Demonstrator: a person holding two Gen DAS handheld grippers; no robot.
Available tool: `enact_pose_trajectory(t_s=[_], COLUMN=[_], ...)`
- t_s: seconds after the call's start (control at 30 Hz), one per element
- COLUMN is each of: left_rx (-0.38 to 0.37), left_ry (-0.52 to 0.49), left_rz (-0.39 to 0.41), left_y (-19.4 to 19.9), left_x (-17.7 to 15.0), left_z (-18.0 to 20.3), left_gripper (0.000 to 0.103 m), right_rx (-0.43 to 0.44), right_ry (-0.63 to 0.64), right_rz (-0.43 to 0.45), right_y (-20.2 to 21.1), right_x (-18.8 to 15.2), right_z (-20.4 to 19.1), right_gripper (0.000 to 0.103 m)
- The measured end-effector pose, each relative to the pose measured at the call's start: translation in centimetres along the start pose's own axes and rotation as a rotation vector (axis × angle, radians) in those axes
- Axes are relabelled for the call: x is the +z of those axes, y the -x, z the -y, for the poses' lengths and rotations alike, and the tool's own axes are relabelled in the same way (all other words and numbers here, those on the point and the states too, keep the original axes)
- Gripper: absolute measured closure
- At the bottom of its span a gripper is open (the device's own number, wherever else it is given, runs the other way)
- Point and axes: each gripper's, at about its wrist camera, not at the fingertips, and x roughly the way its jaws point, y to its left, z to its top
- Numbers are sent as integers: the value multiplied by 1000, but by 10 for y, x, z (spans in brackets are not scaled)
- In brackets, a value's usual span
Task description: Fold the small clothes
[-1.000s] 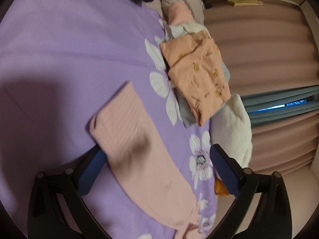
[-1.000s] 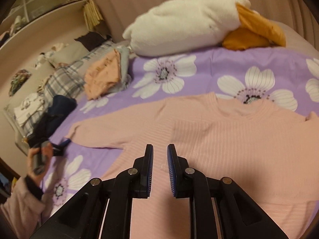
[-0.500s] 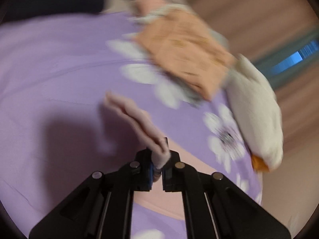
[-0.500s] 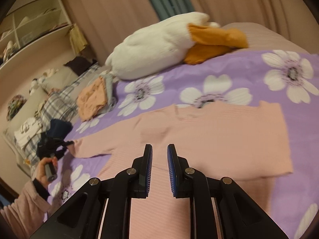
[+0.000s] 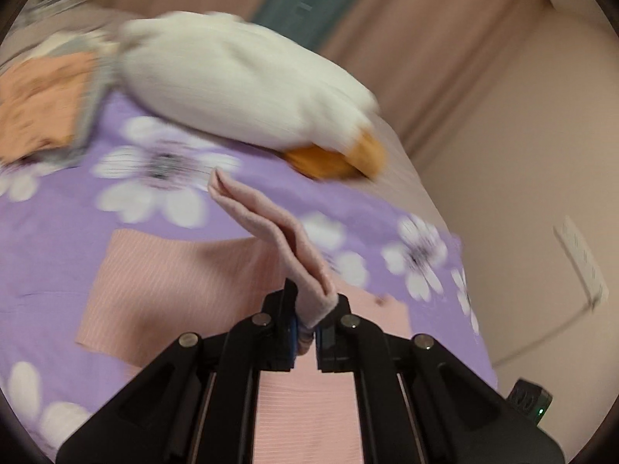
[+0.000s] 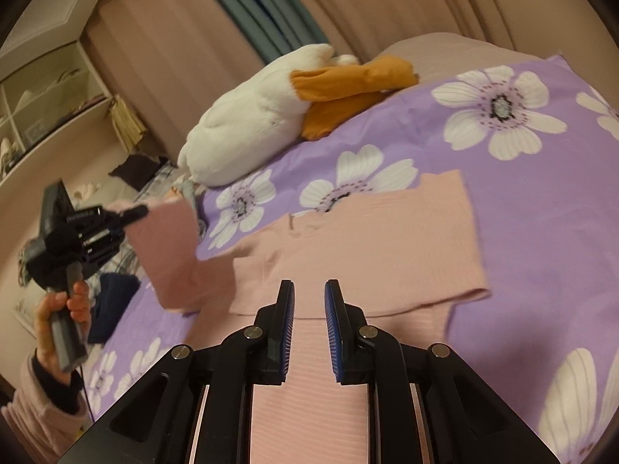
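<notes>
While pinched, the sleeve (image 5: pixel 271 232) rises from the left fingers (image 5: pixel 288 309).

No text, label, brand, number or sign is showing legibly in either view. Both views are blurring, and any marking there may be is too small or too smeared to read.
</notes>
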Motion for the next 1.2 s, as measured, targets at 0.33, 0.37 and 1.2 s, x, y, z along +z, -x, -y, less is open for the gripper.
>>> enact_pose_trajectory(t_s=[0.33, 0.37, 1.2], left_rx=[39, 37, -187], left_ry=[-126, -117, 235], left_rz=[-261, -285, -90], left_y=[-131, -139, -46], left_x=[-74, -78, -26], left_z=[72, 72, -119], left_gripper=[89, 81, 14], right_rx=[-50, -56, -146], right_ry=[-97, -106, -68], right_rz=[22, 19, -193], right_y=[25, 27, -78], right_x=[-9, -9, 26], right_z=[58, 62, 39], right_gripper=[85, 85, 81])
